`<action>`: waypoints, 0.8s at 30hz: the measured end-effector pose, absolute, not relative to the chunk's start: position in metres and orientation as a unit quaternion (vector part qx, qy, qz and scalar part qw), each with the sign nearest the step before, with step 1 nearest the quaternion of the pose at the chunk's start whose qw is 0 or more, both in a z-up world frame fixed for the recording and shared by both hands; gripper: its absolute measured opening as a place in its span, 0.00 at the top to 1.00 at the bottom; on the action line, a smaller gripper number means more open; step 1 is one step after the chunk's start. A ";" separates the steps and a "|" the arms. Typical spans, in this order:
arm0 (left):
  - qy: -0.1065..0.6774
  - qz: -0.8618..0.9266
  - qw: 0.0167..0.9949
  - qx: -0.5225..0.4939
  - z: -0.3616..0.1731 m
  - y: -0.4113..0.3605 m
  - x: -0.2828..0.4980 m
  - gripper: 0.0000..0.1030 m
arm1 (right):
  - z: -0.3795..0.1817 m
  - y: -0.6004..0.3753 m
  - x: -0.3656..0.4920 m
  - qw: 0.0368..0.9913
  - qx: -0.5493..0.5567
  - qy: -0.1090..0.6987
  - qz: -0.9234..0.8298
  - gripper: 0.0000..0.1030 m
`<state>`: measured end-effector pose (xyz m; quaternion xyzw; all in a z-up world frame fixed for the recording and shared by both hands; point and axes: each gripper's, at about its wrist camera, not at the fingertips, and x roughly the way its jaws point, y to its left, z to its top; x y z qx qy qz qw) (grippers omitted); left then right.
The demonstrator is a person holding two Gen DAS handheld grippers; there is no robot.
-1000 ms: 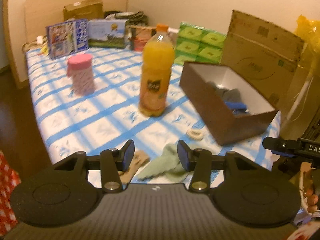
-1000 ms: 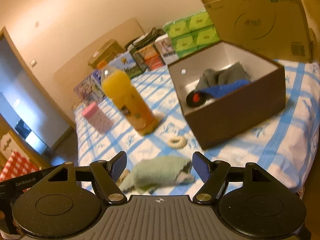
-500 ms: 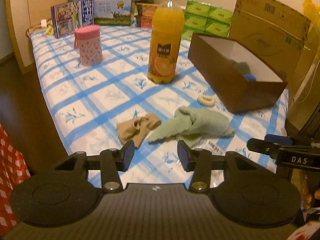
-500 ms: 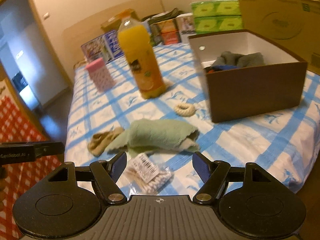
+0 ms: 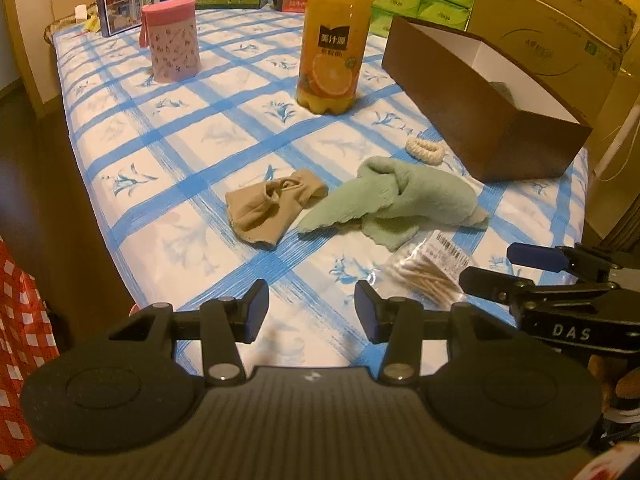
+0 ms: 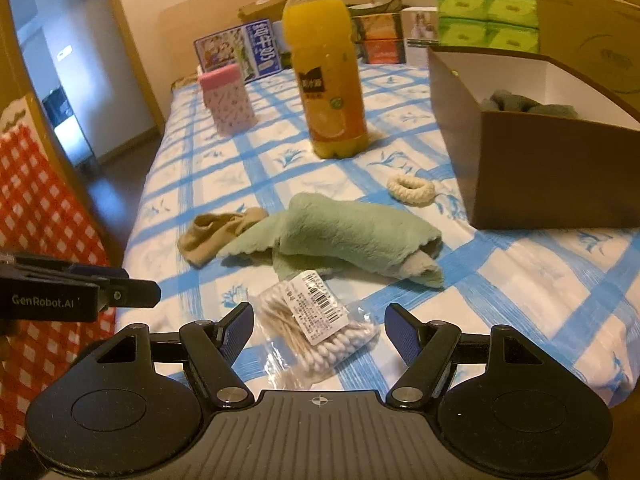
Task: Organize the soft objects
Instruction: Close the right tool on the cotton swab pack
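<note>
A green towel lies crumpled near the bed's front edge. A tan sock lies just left of it, touching. A cream hair tie lies by the brown box, which holds grey cloth. My left gripper is open and empty over the front edge. My right gripper is open and empty, its jaws on either side of a bag of cotton swabs, above it.
An orange juice bottle and a pink canister stand mid-bed. Boxes and green tissue packs line the far side. A red checked cloth hangs at left. Dark floor lies left of the bed.
Both grippers have pulled back towards the bed's front edge and tilted down. The sock and the cotton swab bag have come into view. Both stay open.
</note>
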<state>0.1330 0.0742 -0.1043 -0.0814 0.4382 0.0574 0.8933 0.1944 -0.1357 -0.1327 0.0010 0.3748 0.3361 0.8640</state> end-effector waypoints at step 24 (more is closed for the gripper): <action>0.461 0.069 0.881 -0.084 -0.128 0.080 0.143 0.57 | -0.180 -0.083 0.203 0.834 -0.183 0.333 0.401 0.30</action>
